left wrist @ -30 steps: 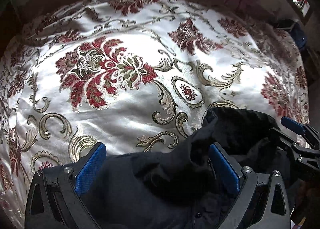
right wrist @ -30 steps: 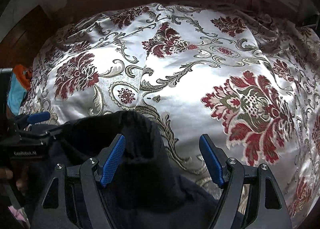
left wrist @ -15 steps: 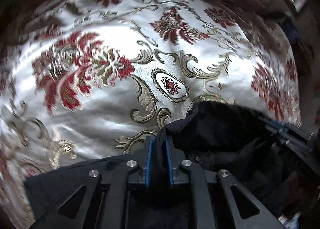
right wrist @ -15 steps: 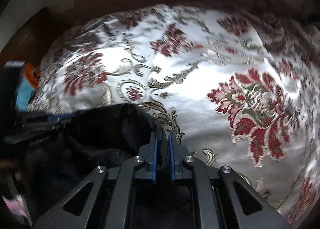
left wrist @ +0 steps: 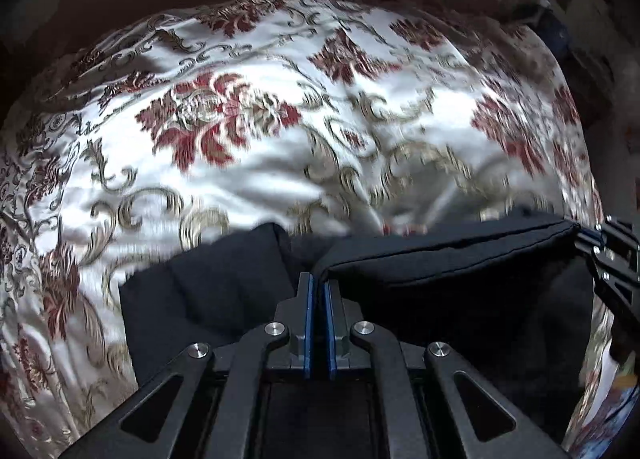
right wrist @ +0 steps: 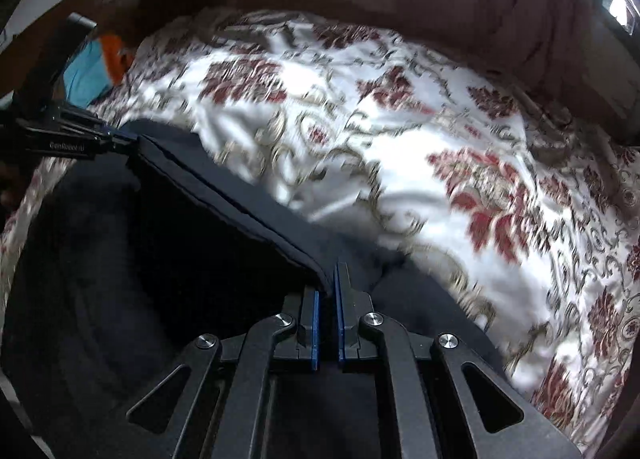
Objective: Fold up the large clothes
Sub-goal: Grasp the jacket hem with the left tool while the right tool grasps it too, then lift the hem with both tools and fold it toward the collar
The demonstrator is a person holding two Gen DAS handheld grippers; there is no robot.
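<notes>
From my left wrist camera, the left gripper (left wrist: 317, 291) points steeply down, its blue pads pinched tight on the hem of the one dark garment (left wrist: 440, 259). That hem runs taut from my jaws off to the right, where the right gripper (left wrist: 588, 237) clamps its other end. More of the garment sags below that hem and bunches to the left of my claw. Ahead of the claw the floral bedspread (left wrist: 280, 187) lies wide and bare up to its far edge, where a dark brown wall rises; on the left it falls away over the bed's side.

From my right wrist camera, the right gripper (right wrist: 328, 291) also tilts down, pads closed narrow on the same garment (right wrist: 224, 195). The hem stretches up and to the left to the left gripper (right wrist: 120, 139); the cloth hangs in a deep dark hollow left of and below my claw. To the right and ahead the bedspread (right wrist: 460, 131) is open. Beyond the left gripper lies one blue-and-orange item (right wrist: 96, 67) at the bed's edge. I count one garment, two grippers.
</notes>
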